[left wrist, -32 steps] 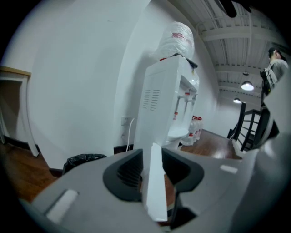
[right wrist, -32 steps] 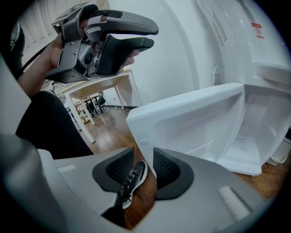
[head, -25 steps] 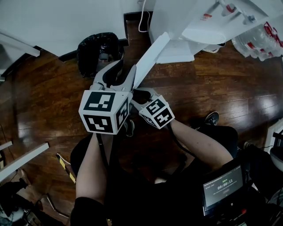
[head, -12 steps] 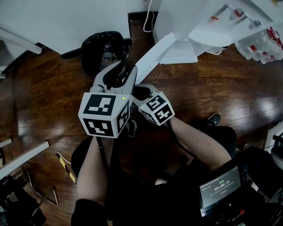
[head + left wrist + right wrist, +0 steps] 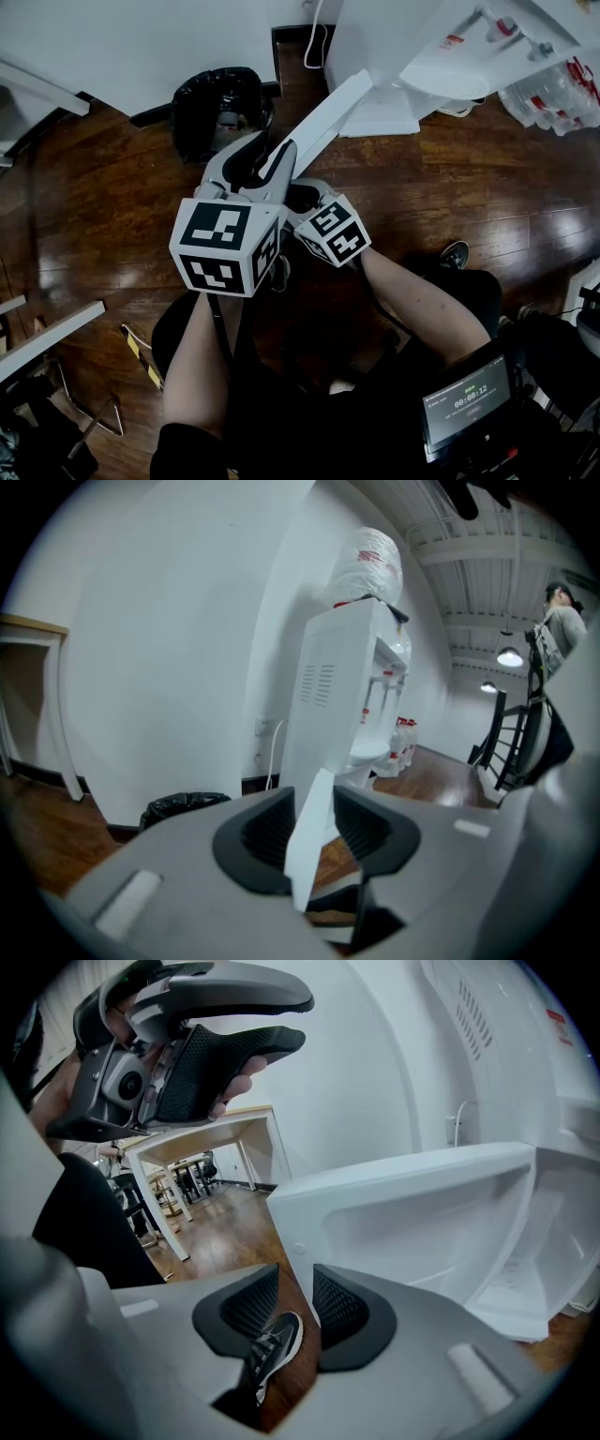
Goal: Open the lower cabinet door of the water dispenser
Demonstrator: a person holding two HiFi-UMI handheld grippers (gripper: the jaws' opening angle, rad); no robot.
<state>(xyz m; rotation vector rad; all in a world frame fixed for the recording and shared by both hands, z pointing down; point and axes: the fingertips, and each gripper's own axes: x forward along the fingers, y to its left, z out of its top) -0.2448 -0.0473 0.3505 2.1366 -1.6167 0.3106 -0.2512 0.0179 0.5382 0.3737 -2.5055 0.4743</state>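
The white water dispenser (image 5: 375,47) stands at the top right, and its lower cabinet door (image 5: 323,117) is swung out toward me. My left gripper (image 5: 255,161) is open. The door's free edge (image 5: 309,855) shows in the gap between its pads, but I cannot tell whether they touch it. My right gripper (image 5: 295,1302) sits lower, beside the door's bottom corner (image 5: 291,1241). Its jaws are closing with that edge close to the right pad and not pressed. In the right gripper view the left gripper (image 5: 305,1021) hangs above the door's inner face (image 5: 412,1213).
A black bin bag (image 5: 220,108) stands left of the dispenser, and a cord (image 5: 314,42) runs down the wall. Packed water bottles (image 5: 562,84) lie at the far right. White table legs (image 5: 47,337) cross the left floor. My shoe (image 5: 277,1344) shows under the right gripper.
The head view has shifted a little. Both grippers stay at the door's free edge, and the door stands at the same angle.
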